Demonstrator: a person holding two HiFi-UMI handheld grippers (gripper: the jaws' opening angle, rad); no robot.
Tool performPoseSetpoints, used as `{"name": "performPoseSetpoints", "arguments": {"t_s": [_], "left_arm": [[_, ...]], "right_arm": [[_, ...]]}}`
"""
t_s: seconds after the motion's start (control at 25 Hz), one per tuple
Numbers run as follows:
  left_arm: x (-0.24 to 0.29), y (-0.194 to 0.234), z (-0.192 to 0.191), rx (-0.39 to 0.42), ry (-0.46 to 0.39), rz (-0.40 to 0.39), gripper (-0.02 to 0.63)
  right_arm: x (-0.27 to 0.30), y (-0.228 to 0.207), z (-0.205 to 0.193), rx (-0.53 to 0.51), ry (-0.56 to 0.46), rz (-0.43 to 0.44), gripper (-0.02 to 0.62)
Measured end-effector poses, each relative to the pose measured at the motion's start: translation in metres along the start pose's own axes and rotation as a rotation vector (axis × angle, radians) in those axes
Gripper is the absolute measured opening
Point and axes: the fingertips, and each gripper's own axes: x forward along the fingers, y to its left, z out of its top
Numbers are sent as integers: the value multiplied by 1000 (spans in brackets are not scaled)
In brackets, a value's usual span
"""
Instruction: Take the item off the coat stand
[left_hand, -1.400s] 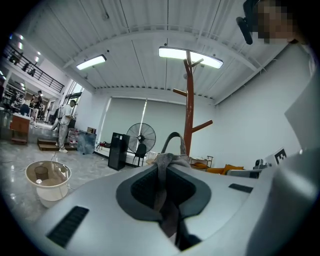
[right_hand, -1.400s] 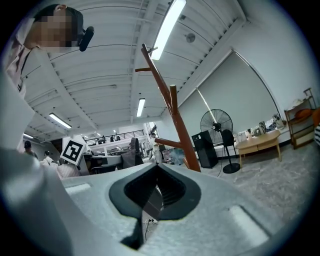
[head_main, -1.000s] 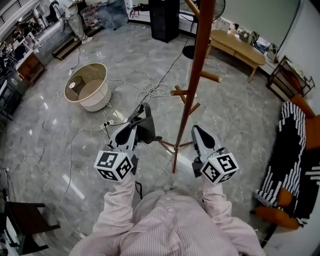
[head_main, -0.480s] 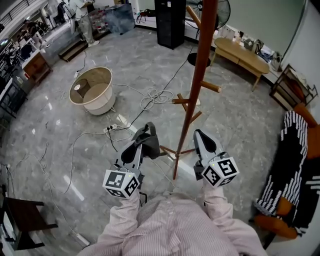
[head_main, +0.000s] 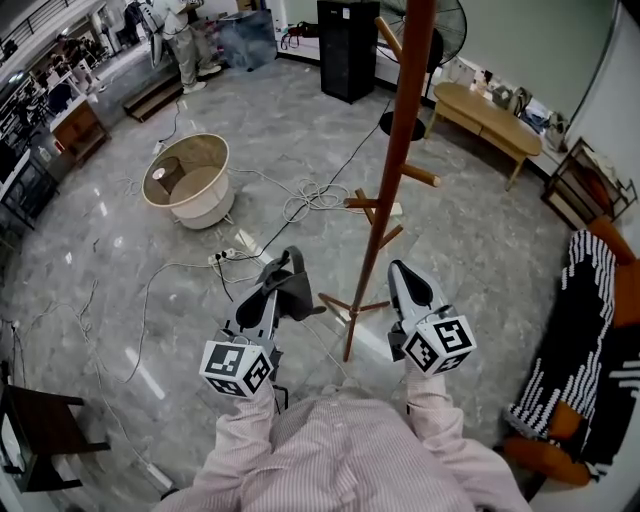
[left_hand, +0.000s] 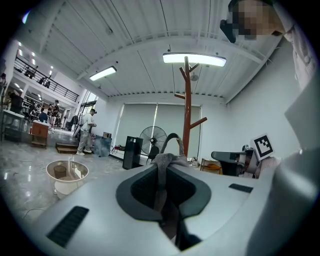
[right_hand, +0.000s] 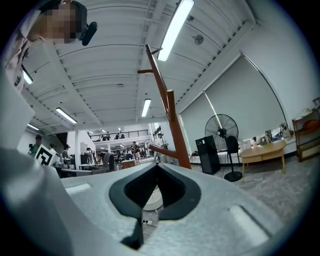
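The item (head_main: 296, 292), a limp piece of grey fabric with a dark loop, is in my left gripper (head_main: 287, 272), low and just left of the coat stand (head_main: 386, 205), not touching it. The left jaws are narrow, pinched on the cloth. My right gripper (head_main: 402, 274) hangs on the other side of the pole, jaws drawn together with nothing between them.

Step in hand, as I judge it: the lift-off is done and I am at the carry-away. The next move calls for keeping the pinch firm and drawing the left gripper away from the pole, so that the hanging fabric clears the lower pegs. The right gripper has no part in this unless the cloth slips.

What the views give:
- Head view: shows the gap between item and pole, and the bare lower pegs. The top of the stand runs out of frame. It also shows the floor to the left, with a white basket (head_main: 190, 182) and loose cables (head_main: 310, 192) to keep clear of.
- Left gripper view: shows the grip itself, the cloth squeezed between the pads and the loop standing up past them. The head view cannot show this.
- Right gripper view: shows the stand's upper branches, bare as far as I can see.
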Motion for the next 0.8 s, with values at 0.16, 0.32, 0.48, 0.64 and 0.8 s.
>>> {"name": "performPoseSetpoints", "arguments": {"t_s": [0.16, 0.32, 0.48, 0.64, 0.8], "left_arm": [[-2, -2, 1, 4, 4, 4, 23], [-4, -5, 1, 12, 7, 3, 23], [-6, -8, 4, 15, 7, 5, 23], [-7, -10, 3, 19, 13, 2, 23], [-10, -11, 0, 16, 19, 2, 23]], "right_arm": [[-5, -4, 2, 1, -9, -8, 5], [-9, -7, 5, 5, -18, -20, 5], [-11, -8, 7, 9, -21, -29, 5], [-14, -6, 7, 12, -24, -22, 5], [-18, -4, 4, 10, -19, -16, 5]]}}
